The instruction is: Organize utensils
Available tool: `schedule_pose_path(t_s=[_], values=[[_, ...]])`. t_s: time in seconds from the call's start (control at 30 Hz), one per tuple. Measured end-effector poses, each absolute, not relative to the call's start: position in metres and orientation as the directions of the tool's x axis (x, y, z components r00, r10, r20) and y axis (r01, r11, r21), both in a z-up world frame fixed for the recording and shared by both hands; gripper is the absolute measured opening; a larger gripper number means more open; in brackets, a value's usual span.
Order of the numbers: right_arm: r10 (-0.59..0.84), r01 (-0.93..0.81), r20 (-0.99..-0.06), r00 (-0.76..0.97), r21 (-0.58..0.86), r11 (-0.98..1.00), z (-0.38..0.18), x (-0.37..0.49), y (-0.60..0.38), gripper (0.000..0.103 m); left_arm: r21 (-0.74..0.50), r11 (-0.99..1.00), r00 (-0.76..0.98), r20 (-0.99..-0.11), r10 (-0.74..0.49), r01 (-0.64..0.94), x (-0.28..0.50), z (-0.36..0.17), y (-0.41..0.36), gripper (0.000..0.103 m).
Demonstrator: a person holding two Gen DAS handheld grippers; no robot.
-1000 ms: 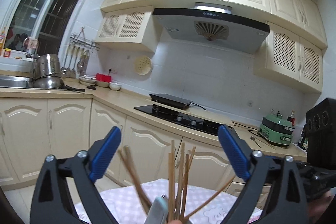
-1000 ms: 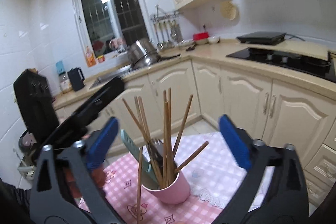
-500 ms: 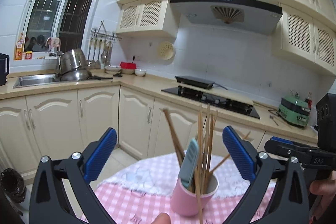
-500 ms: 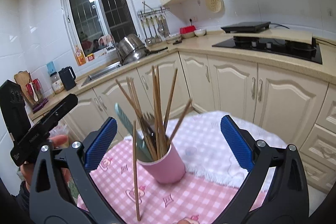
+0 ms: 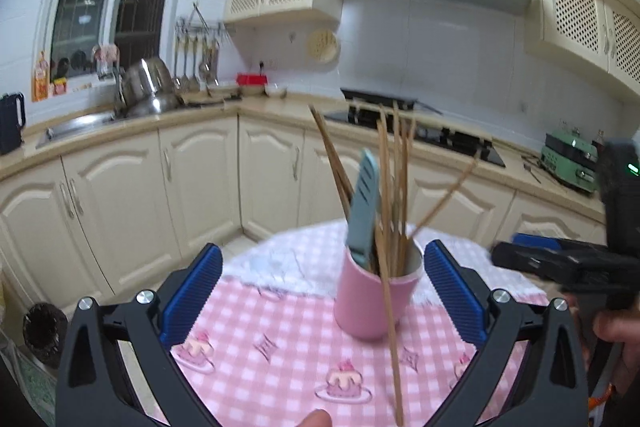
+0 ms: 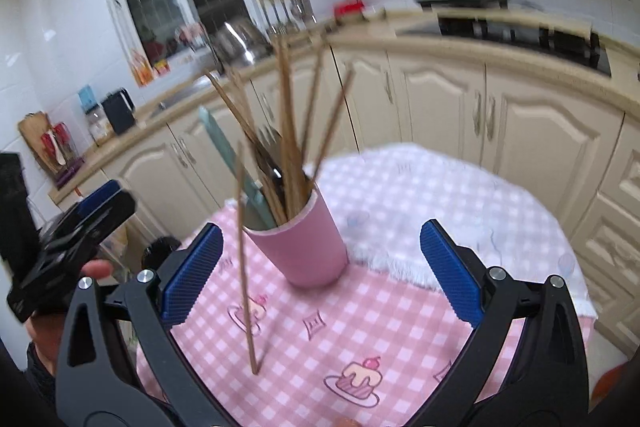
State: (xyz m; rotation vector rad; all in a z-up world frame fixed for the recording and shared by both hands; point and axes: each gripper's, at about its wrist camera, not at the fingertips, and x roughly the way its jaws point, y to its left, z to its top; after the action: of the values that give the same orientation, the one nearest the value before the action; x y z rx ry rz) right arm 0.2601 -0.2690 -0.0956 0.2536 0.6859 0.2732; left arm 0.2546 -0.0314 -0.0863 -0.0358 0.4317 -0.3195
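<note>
A pink cup (image 5: 374,301) (image 6: 310,247) stands on a round table under a pink checked cloth (image 5: 260,331) (image 6: 360,327). It holds several wooden chopsticks (image 5: 394,187) (image 6: 288,131), a teal-handled utensil (image 5: 363,211) (image 6: 224,155) and some dark metal cutlery. One lone chopstick (image 5: 391,339) (image 6: 246,267) stands nearly upright outside the cup, its lower end on the cloth. My left gripper (image 5: 323,255) is open before the cup with nothing between its blue pads. My right gripper (image 6: 321,231) is open too, its pads apart from the cup. Each gripper shows at the edge of the other's view.
Cream base cabinets (image 5: 192,187) wrap around behind the table, with a sink and steel pots (image 5: 146,91) on the left and a black hob (image 5: 440,135) on the right. A dark bin (image 5: 40,331) sits on the floor by the table. White lace cloth (image 6: 440,195) covers the table's far side.
Both views have tipped downward and drawn back, so the cup and cloth sit higher and fuller in frame. Both grippers stay open; the lone chopstick is still outside the cup.
</note>
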Motion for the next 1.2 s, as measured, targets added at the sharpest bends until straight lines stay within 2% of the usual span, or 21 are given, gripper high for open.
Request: schedule_pose_path(t_s=[0.17,0.37,0.43,0.5,0.57,0.67,0.7,0.77,0.8,0.83,0.87,0.93,0.97,1.2], values=[[0.322,-0.139,-0.679,0.660,0.311,0.940,-0.110,0.298,-0.262,0.097,-0.107,0.948,0.792,-0.526,-0.310,0.300,0.267,-0.119,-0.049,0.099],[0.320,-0.160,-0.755,0.573,0.280,0.947,-0.114,0.337,-0.249,0.096,-0.121,0.950,0.725,-0.621,-0.298,0.287,0.290,-0.143,-0.061,0.099],[0.320,-0.176,-0.780,0.538,0.267,0.947,-0.117,0.347,-0.244,0.090,-0.123,0.949,0.702,-0.646,-0.299,0.291,0.297,-0.148,-0.064,0.099],[0.312,-0.176,-0.800,0.513,0.258,0.950,-0.120,0.354,-0.241,0.066,-0.123,0.947,0.676,-0.673,-0.300,0.298,0.306,-0.153,-0.068,0.099],[0.324,-0.188,-0.811,0.487,0.265,0.946,-0.124,0.359,-0.239,0.049,-0.133,0.941,0.650,-0.692,-0.312,0.311,0.313,-0.156,-0.073,0.098],[0.340,-0.211,-0.808,0.481,0.270,0.940,-0.123,0.360,-0.235,0.035,-0.169,0.928,0.621,-0.701,-0.351,0.333,0.319,-0.158,-0.078,0.098],[0.339,-0.215,-0.808,0.482,0.266,0.940,-0.122,0.359,-0.234,0.033,-0.177,0.925,0.619,-0.699,-0.359,0.337,0.319,-0.158,-0.079,0.097],[0.342,-0.226,-0.803,0.487,0.263,0.938,-0.120,0.358,-0.232,0.027,-0.187,0.917,0.610,-0.696,-0.377,0.353,0.319,-0.157,-0.082,0.082],[0.345,-0.228,-0.801,0.489,0.265,0.937,-0.120,0.358,-0.230,0.025,-0.199,0.910,0.597,-0.700,-0.392,0.365,0.321,-0.157,-0.083,0.061],[0.345,-0.229,-0.799,0.493,0.264,0.937,-0.119,0.358,-0.229,0.024,-0.212,0.903,0.584,-0.703,-0.406,0.372,0.321,-0.158,-0.084,0.045],[0.346,-0.231,-0.797,0.495,0.263,0.937,-0.119,0.358,-0.228,0.022,-0.226,0.897,0.574,-0.703,-0.420,0.380,0.321,-0.158,-0.084,0.039],[0.344,-0.236,-0.796,0.498,0.257,0.937,-0.118,0.358,-0.226,0.021,-0.227,0.890,0.571,-0.699,-0.431,0.395,0.319,-0.157,-0.085,0.012],[0.343,-0.236,-0.796,0.499,0.256,0.938,-0.119,0.358,-0.224,0.021,-0.219,0.889,0.574,-0.695,-0.432,0.403,0.316,-0.156,-0.085,0.005],[0.341,-0.232,-0.792,0.506,0.256,0.939,-0.120,0.358,-0.222,0.021,-0.194,0.889,0.631,-0.644,-0.434,0.414,0.301,-0.135,-0.076,0.005]])
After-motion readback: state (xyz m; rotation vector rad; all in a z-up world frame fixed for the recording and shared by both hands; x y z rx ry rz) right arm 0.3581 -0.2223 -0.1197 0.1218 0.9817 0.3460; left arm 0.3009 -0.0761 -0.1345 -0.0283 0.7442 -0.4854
